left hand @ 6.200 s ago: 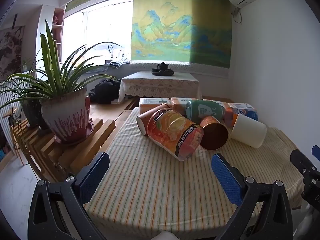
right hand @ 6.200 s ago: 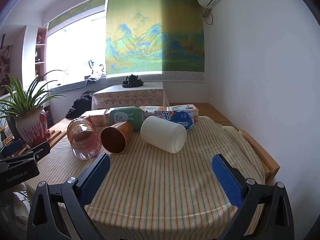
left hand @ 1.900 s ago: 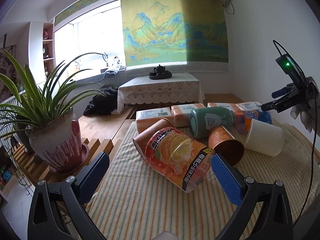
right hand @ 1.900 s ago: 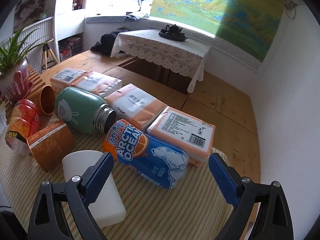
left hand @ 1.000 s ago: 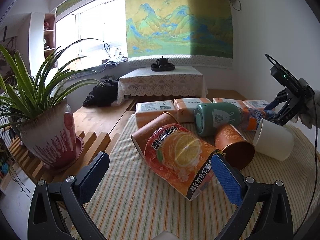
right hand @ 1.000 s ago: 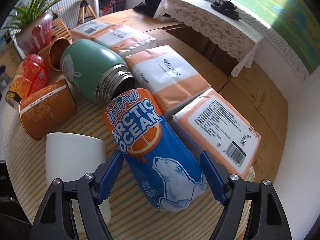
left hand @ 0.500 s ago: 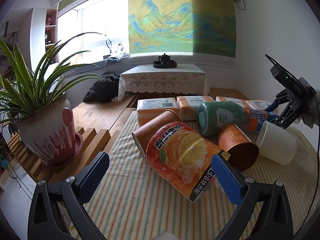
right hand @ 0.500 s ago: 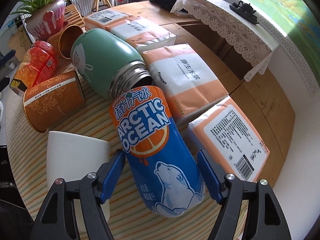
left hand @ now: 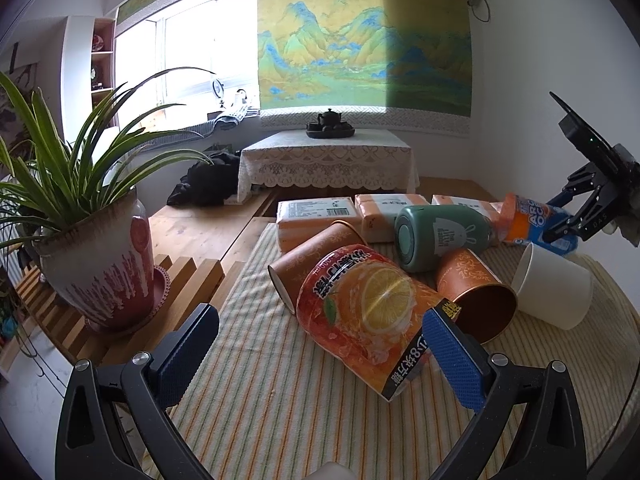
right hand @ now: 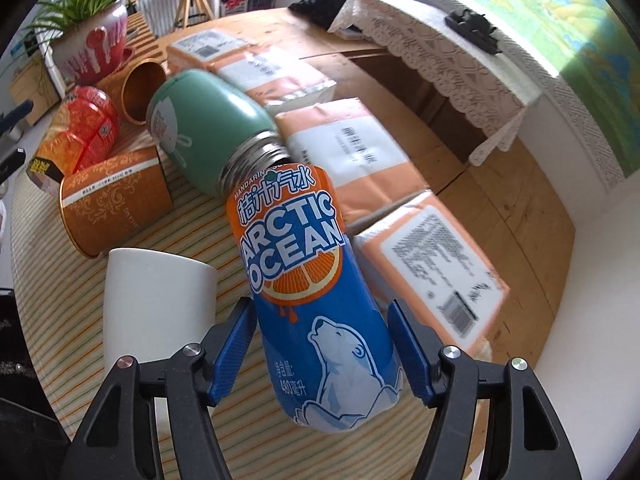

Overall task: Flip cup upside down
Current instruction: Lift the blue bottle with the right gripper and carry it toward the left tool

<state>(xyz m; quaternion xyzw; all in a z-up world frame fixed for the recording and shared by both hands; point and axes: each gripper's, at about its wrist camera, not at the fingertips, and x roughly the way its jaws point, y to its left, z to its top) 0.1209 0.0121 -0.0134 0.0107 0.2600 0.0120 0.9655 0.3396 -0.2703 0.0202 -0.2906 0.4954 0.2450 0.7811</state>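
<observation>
One "ARCTIC OCEAN" cup [right hand: 320, 292] between claw [right hand: 324, 354] pads.

Both the left gripper [left hand: 316, 356] and right gripper [right hand: 324, 344] have black frames, silver screws, blue ribbed pads.

Blue-orange can [right hand: 320, 292] — white cup [right hand: 156, 300], seemingly plain — striped cloth [left hand: 280, 400].

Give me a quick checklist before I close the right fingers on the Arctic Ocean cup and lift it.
1. Arctic Ocean cup between the right gripper fingers: ok.
2. Pads firmly on the cup: cannot tell.
3. Cup free of the green flask: not ok, flask mouth looks pressed against its far end.
4. Finger clear of the white cup: cannot tell.
5. Left gripper open, holding nothing: ok.
</observation>
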